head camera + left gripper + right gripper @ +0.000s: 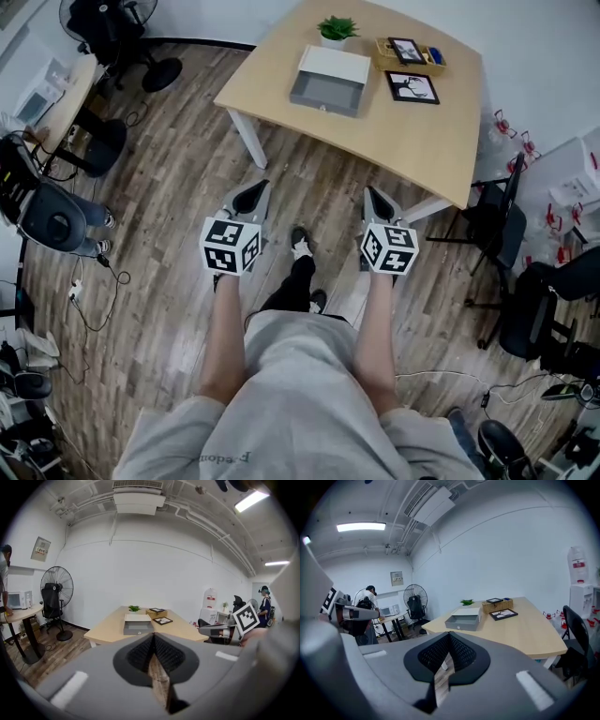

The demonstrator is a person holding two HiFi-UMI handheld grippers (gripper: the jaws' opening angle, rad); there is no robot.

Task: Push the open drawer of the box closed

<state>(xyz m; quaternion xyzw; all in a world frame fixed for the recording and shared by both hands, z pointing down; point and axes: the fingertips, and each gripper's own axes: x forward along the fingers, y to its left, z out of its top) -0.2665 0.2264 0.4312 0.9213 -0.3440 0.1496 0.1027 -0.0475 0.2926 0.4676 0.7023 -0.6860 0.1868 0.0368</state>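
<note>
A white box point(334, 66) lies on the light wooden table point(422, 141), its grey drawer point(325, 93) pulled out toward me. The drawer also shows in the left gripper view point(138, 627) and the right gripper view point(464, 622). My left gripper point(253, 192) and right gripper point(375, 199) hang over the wooden floor, well short of the table and apart from the box. Both are shut with nothing between the jaws. Each carries a marker cube point(230, 246).
A small potted plant point(337, 29), a wicker tray point(409, 53) and a framed picture point(412, 86) sit behind and right of the box. Black chairs point(497, 225) stand right of the table; a fan point(117, 28) and a round side table point(66, 103) stand at left.
</note>
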